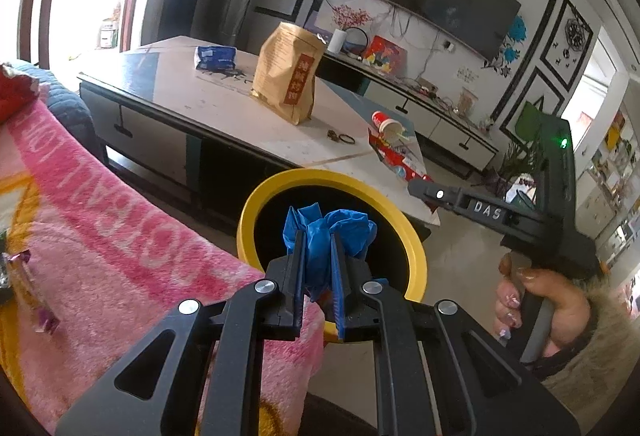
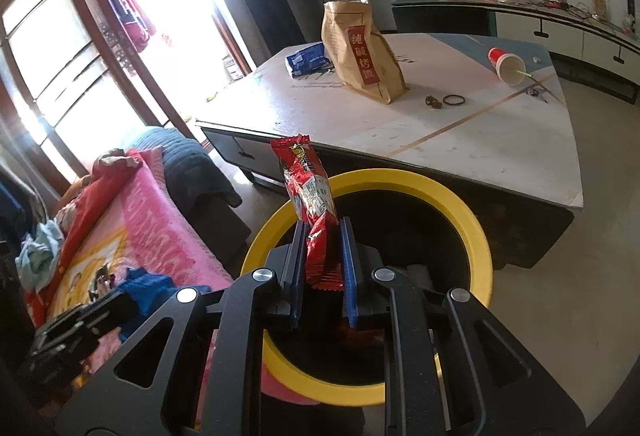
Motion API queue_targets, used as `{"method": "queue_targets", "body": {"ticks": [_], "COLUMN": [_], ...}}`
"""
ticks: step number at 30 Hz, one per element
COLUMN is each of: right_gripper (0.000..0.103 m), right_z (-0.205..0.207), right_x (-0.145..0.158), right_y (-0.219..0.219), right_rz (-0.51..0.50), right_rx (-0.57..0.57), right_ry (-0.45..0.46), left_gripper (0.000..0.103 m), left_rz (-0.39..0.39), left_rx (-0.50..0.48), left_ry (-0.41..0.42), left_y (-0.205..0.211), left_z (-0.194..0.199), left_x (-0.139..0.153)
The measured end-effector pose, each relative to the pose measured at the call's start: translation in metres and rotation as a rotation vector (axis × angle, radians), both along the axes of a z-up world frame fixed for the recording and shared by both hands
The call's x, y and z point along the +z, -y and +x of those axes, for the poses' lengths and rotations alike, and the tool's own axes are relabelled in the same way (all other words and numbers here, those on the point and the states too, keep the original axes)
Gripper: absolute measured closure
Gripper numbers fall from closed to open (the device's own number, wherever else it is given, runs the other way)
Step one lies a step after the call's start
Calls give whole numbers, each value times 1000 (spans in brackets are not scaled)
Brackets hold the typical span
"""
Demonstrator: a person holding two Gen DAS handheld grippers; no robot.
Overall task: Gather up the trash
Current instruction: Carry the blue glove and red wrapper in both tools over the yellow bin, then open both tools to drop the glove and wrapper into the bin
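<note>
Left gripper [image 1: 316, 256]: jaws clamped tight on a crumpled blue wad [image 1: 328, 232], maybe a glove or thin plastic. The wad sits over the dark mouth of the yellow-rimmed bin [image 1: 412, 236], near its nearer rim.

Right gripper [image 2: 324, 248]: jaws pressed on a red snack wrapper [image 2: 310, 188], gripped at its lower end. The wrapper stands up and leans slightly left, its top above the far-left part of the bin's rim [image 2: 476, 232]. From the right wrist view the gripper hangs over the bin opening. Something pale lies inside the bin; cannot tell what.

In the left wrist view the right gripper shows at right, held by a hand [image 1: 536, 308] with a fur-trimmed sleeve.

Bin stands on the floor between the pink blanket [image 1: 120, 228] on the sofa and the desk [image 2: 360, 116].

On the desk: brown paper bag [image 2: 362, 52] upright, blue packet [image 2: 308, 60] behind it, red paper cup [image 2: 506, 66] tipped on its side with a straw, a dark ring [image 2: 455, 100] and a small dark object beside it. The left wrist view shows red packaging [image 1: 394, 156] near the desk corner, just below the cup.
</note>
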State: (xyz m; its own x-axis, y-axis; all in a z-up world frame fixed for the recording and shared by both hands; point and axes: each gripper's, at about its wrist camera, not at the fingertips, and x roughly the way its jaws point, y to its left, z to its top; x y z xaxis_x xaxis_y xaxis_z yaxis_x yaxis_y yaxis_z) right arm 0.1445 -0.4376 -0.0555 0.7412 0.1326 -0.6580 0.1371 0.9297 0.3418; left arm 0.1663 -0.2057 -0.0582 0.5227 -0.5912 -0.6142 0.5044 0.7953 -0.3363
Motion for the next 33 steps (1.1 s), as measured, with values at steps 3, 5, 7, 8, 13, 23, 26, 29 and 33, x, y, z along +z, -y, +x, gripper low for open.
{"method": "queue_targets", "body": {"ticks": [3, 5, 7, 8, 13, 23, 26, 29, 33], "right_gripper": [92, 92, 92, 92, 92, 79, 63, 55, 48], "right_z": [0, 0, 1, 2, 4, 9, 9, 8, 7], "right_x": [-2, -3, -4, -6, -12, -26, -31, -32, -30], "right_y": [4, 6, 7, 8, 14, 21, 24, 28, 33], "right_rz": [1, 4, 3, 3, 10, 30, 35, 29, 29], "right_rx": [-8, -13, -16, -18, -22, -31, -52, -82, -121], "right_ry": [-3, -9, -17, -23, -43, -82, -95, -96, -90], "left_gripper": [92, 92, 92, 92, 92, 83, 54, 36, 19], "left_rz": [17, 25, 37, 42, 54, 87, 84, 92, 104], "left_rx": [-12, -20, -26, -29, -34, -42, -44, -40, -35], "left_ry": [-4, -7, -3, -3, -15, -36, -41, -24, 14], "left_y": [9, 15, 21, 24, 36, 58, 63, 67, 65], "left_z": [4, 7, 8, 10, 15, 28, 33, 34, 30], "left_x": [-6, -11, -13, -16, -26, -50, -53, -53, -46]}}
